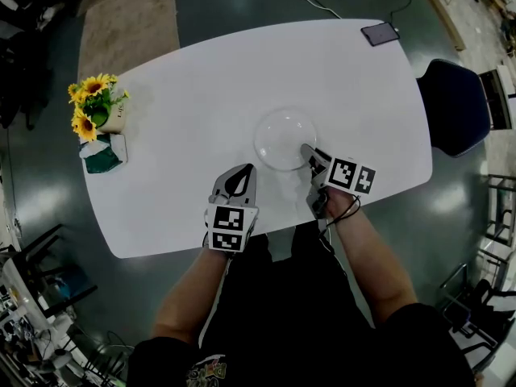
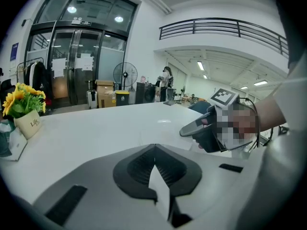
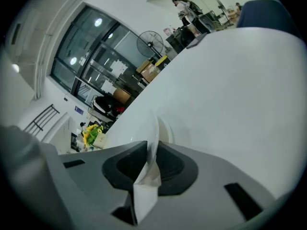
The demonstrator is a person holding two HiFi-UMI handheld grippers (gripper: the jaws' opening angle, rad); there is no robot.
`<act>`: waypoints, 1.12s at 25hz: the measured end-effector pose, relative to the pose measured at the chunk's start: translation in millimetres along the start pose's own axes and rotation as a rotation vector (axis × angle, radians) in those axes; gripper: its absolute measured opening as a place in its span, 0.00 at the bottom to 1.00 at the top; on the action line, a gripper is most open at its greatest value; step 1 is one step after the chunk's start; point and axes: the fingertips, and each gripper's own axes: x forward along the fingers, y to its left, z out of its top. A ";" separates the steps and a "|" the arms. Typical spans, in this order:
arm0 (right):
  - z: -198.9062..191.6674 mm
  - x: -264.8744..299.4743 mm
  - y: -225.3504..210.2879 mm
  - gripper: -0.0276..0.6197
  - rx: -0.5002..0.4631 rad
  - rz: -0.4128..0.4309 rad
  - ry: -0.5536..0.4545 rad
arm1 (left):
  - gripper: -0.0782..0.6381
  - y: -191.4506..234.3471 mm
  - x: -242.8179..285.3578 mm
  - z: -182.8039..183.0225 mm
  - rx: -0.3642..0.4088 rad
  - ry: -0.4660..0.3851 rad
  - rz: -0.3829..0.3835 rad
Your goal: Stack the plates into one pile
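A pile of white plates [image 1: 284, 139] lies on the white table [image 1: 193, 95], near its front edge. My right gripper [image 1: 310, 153] is at the pile's right front rim. In the right gripper view the top plate's thin rim [image 3: 153, 126] runs edge-on into the slot between the jaws [image 3: 152, 150], which stand slightly apart, open around it. My left gripper [image 1: 239, 180] rests low over the table to the left of the pile, shut with nothing in it; its closed jaws [image 2: 154, 164] point across the bare tabletop, and the right gripper's fingers [image 2: 192, 127] show at the right.
A pot of sunflowers [image 1: 98, 107] and a green tissue pack [image 1: 103, 153] stand at the table's left end. A phone [image 1: 380, 33] lies at the far right corner. A dark blue chair [image 1: 455, 107] stands off the right end.
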 end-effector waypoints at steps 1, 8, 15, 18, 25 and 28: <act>0.3 -0.1 1.1 0.16 -0.045 -0.016 0.004 | 0.13 0.1 -0.7 0.3 0.000 0.000 0.000; -5.9 3.6 10.0 0.24 -0.370 -0.119 0.056 | 0.14 2.2 -5.7 1.0 -0.001 -0.014 0.006; -6.1 1.6 6.7 0.35 -0.511 -0.191 0.056 | 0.14 4.4 -10.0 2.8 0.006 -0.026 0.010; -5.0 -1.7 8.5 0.38 -0.541 -0.199 0.037 | 0.14 4.4 -11.9 2.5 0.012 -0.030 0.008; 5.8 -15.0 30.1 0.38 -0.602 -0.166 -0.032 | 0.15 4.6 -19.2 8.2 0.016 -0.050 0.005; 11.1 -24.8 46.7 0.37 -0.626 -0.127 -0.075 | 0.20 4.1 -25.8 16.5 0.018 -0.073 0.002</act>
